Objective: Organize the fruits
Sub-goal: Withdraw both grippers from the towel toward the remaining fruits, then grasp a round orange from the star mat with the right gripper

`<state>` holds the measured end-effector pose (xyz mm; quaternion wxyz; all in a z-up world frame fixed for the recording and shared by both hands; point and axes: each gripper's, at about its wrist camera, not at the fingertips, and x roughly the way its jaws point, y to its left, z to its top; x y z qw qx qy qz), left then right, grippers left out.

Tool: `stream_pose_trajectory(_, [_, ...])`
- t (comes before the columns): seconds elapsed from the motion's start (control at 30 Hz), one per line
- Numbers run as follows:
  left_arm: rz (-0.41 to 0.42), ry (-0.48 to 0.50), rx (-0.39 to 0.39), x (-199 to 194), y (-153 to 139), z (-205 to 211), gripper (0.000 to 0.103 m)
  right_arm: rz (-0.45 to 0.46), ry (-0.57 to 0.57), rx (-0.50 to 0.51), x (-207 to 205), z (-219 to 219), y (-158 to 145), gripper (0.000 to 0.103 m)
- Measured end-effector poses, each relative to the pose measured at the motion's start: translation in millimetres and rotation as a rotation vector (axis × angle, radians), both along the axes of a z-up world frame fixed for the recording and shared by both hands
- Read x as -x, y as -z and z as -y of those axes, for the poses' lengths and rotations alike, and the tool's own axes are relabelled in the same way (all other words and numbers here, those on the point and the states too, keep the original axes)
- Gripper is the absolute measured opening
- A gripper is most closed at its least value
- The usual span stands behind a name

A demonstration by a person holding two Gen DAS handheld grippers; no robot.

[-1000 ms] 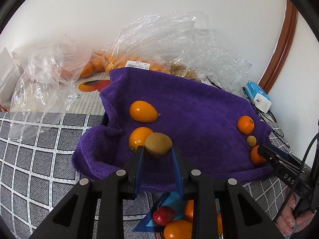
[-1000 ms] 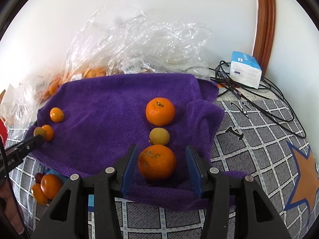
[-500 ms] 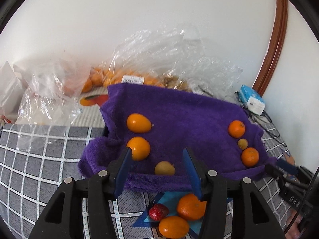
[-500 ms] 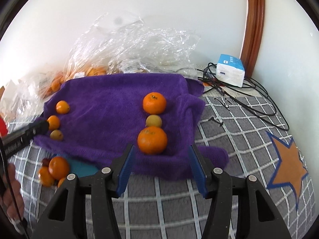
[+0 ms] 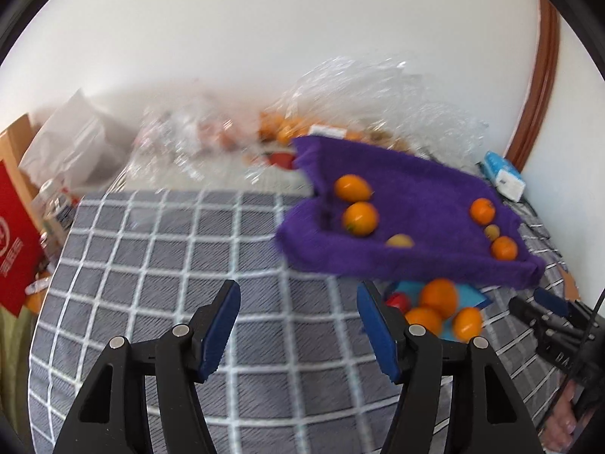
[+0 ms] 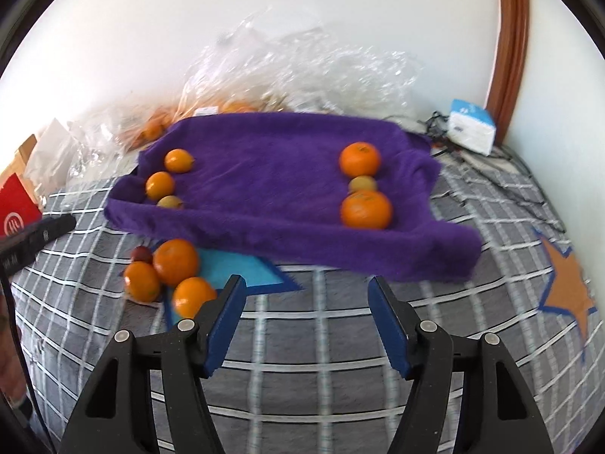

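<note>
Both grippers empty, jaws opening — left gripper point(image 5: 297, 304), right gripper point(image 6: 306, 299). We approach the loose oranges point(image 6: 176, 261) at ten o'clock, straddling one fruit squarely.

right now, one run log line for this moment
left gripper: opening, empty | right gripper: opening, empty | purple towel: six fruits, two rows | loose oranges: beside towel

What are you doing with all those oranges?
Sorting fruit on a purple towel. Two rows of three lie on it: one at its left end, one at its right. Both grippers, left and right, are empty, jaws opening. A loose pile waits on the blanket in front.
</note>
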<state>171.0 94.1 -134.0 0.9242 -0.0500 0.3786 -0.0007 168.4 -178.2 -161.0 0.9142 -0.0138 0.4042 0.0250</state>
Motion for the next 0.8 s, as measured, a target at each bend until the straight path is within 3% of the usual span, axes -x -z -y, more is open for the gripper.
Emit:
stream_pose_trajectory(0.13, [-0.024,-0.046,-0.027,13,17,-20,0.062,-0.025,-0.026,-0.036,-5,-16,8,0.066])
stream_pose_trajectory(0.33, [-0.066,-0.108,-0.008,18,40,-36,0.062,-0.041,-0.05,-0.052,-8,-32,15,0.066])
stream_pose_trajectory(0.8, [-0.07,-0.142,0.013,20,45,-41,0.062,-0.055,-0.119,-0.07,-11,-54,20,0.066])
